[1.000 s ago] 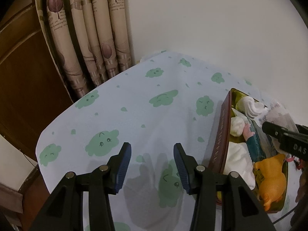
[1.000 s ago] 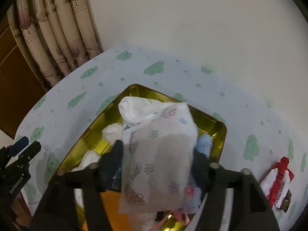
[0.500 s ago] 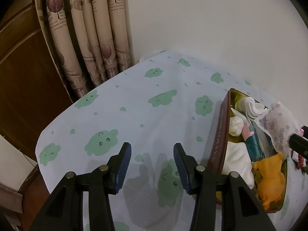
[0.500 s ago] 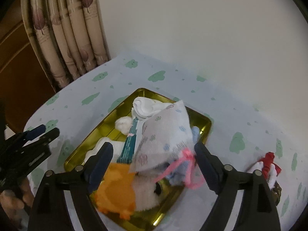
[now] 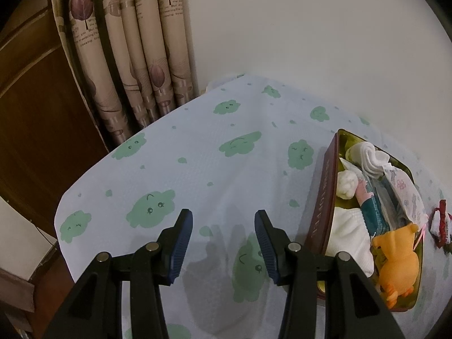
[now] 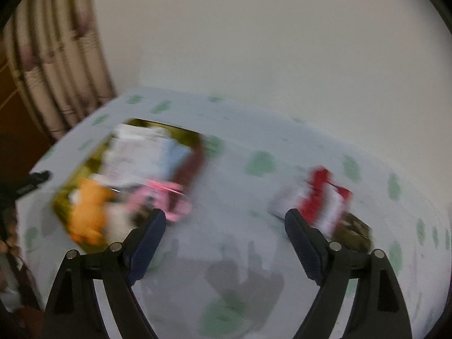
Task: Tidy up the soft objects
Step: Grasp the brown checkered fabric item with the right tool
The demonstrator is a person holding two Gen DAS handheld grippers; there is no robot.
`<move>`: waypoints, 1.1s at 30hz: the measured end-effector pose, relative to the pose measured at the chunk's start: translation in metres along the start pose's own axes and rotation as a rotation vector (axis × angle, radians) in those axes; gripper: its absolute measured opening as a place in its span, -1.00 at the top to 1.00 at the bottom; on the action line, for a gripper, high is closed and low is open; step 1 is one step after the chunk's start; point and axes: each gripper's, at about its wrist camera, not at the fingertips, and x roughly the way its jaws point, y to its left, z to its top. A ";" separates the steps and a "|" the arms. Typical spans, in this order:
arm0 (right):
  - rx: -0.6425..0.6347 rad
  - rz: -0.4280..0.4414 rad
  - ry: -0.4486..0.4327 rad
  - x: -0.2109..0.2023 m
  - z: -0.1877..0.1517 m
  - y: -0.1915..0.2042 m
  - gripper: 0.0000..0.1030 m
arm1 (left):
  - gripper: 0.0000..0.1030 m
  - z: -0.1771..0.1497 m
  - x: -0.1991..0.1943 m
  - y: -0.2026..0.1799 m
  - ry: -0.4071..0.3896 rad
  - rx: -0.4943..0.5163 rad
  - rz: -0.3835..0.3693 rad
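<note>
A gold tin box (image 5: 322, 197) with a dark red side stands at the right of the left wrist view. It holds white rolled cloths (image 5: 367, 155), a floral tissue pack (image 5: 406, 192), a teal packet and an orange plush toy (image 5: 395, 265). My left gripper (image 5: 223, 240) is open and empty over the cloth, left of the box. In the blurred right wrist view my right gripper (image 6: 224, 240) is open and empty. The box (image 6: 186, 169) lies to its upper left and a red and white soft object (image 6: 325, 197) just beyond its right finger.
The table wears a pale blue cloth (image 5: 197, 175) with green cloud prints. Rolled beige paper tubes (image 5: 135, 56) lean in the corner by a wooden door. A white wall stands behind. A dark brownish item (image 6: 353, 231) lies beside the red and white object.
My right gripper let go of the floral tissue pack in the box, drew back and swung right toward the red and white object. My left gripper stayed still.
</note>
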 end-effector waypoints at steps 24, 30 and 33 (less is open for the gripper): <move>0.208 -0.196 0.100 0.084 -0.034 -0.154 -0.63 | 0.10 0.001 -0.007 -0.005 -0.074 0.016 0.026; 0.242 -0.182 0.067 0.089 -0.037 -0.157 -0.17 | 0.10 -0.001 -0.006 -0.011 -0.080 0.050 0.058; 0.252 -0.179 0.047 0.082 -0.043 -0.160 0.19 | 0.10 -0.003 -0.011 -0.019 -0.094 0.076 0.074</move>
